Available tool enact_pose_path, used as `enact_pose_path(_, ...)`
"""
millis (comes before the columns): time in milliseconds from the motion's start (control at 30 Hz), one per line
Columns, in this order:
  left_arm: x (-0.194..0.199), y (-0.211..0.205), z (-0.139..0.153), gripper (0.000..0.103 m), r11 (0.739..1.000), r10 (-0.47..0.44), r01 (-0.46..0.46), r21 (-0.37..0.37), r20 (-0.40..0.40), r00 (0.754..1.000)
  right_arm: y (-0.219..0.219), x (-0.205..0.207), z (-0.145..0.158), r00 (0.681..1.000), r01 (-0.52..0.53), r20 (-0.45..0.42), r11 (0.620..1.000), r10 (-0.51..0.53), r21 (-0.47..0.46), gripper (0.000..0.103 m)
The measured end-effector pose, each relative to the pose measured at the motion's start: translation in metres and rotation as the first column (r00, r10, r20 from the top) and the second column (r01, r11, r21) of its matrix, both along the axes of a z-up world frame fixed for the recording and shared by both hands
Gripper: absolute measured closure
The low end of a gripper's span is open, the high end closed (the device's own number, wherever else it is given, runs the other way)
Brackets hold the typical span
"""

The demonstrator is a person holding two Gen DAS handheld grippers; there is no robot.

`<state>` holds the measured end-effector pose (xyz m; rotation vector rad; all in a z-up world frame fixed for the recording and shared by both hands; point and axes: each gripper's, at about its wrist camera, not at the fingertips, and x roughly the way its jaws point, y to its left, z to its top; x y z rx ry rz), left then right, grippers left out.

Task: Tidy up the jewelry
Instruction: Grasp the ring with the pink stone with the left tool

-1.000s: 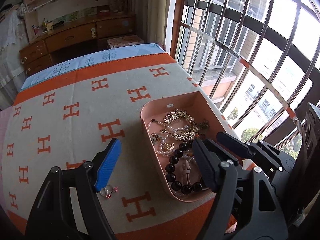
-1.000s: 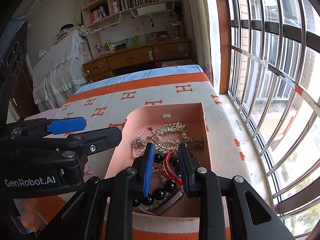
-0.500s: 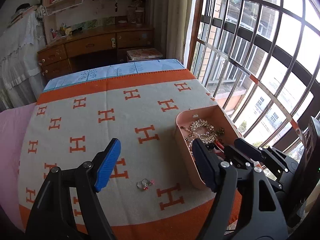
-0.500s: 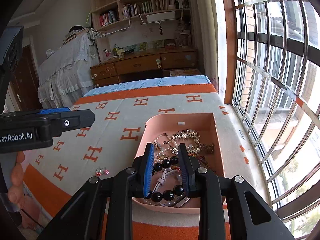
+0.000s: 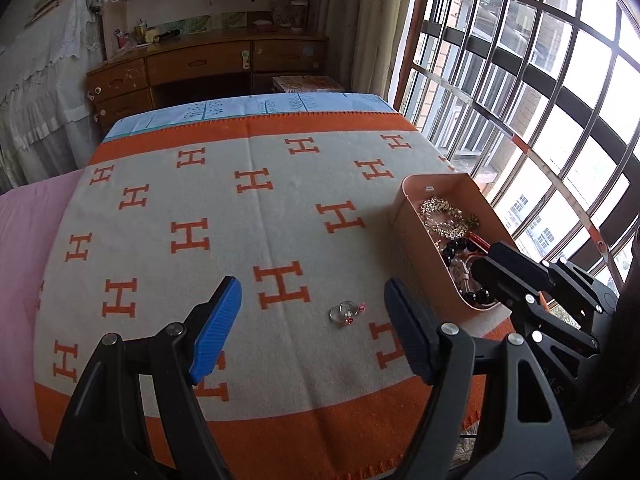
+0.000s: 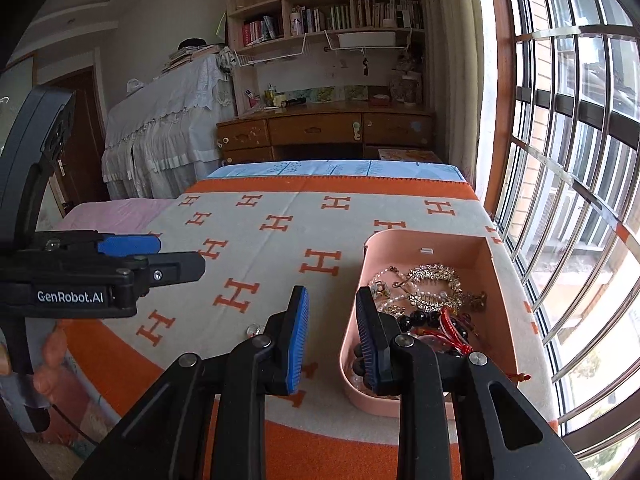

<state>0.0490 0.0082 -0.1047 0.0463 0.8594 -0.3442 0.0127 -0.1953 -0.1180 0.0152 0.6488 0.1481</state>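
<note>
A pink tray on the orange-and-cream H-pattern blanket holds gold chains, pearls, black beads and a red bracelet. Small silver rings with pink stones lie loose on the blanket left of the tray; they are barely visible in the right wrist view. My left gripper is open and empty, raised above the rings. My right gripper is open and empty, straddling the tray's left wall; it also shows in the left wrist view.
The blanket covers a table by a barred window on the right. A wooden desk and bookshelves stand behind. A pink cloth lies at the left. A hand holds the left gripper.
Both grippers have pulled back and up from the tray. The right gripper has opened, leaving the red bracelet in the tray. The left gripper has shifted left, over the rings.
</note>
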Motion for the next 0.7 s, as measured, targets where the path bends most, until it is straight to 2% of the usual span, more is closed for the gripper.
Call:
enact_pose_path(133,-0.006,-0.009,-0.031,0.033,0.998,-0.053,0.054,0.026,-0.042,0.998,0.009,-0.003,-0.004,1.000,-0.002,-0.004,1.000,0.002,-0.008,0.078)
enact_pose_path(200,-0.008,-0.016,-0.044,0.044,0.995,-0.083,0.085,0.044,-0.060,0.995,0.012,-0.002,-0.007,1.000,-0.007,-0.005,1.000,0.007,-0.017,0.078)
enact_pose_path(267,-0.007,-0.024,-0.055,0.047,0.993,-0.096,0.101,0.061,-0.074,0.993,0.013,-0.002,-0.008,1.000,-0.013,-0.004,1.000,0.013,-0.023,0.078)
enact_pose_path(433,0.006,-0.030,-0.071,0.050,0.996,-0.068,0.074,0.056,-0.104,0.992,0.009,0.000,-0.010,1.000,-0.029,0.005,0.999,0.030,-0.032,0.078)
enact_pose_path(500,0.011,-0.032,-0.075,0.054,0.997,-0.054,0.060,0.054,-0.115,0.992,0.005,0.001,-0.010,1.000,-0.030,0.006,0.999,0.030,-0.031,0.078)
enact_pose_path(700,0.024,-0.041,-0.087,0.059,0.996,-0.035,0.045,0.074,-0.136,0.990,-0.007,0.003,-0.012,1.000,-0.017,-0.004,1.000,0.017,-0.014,0.078)
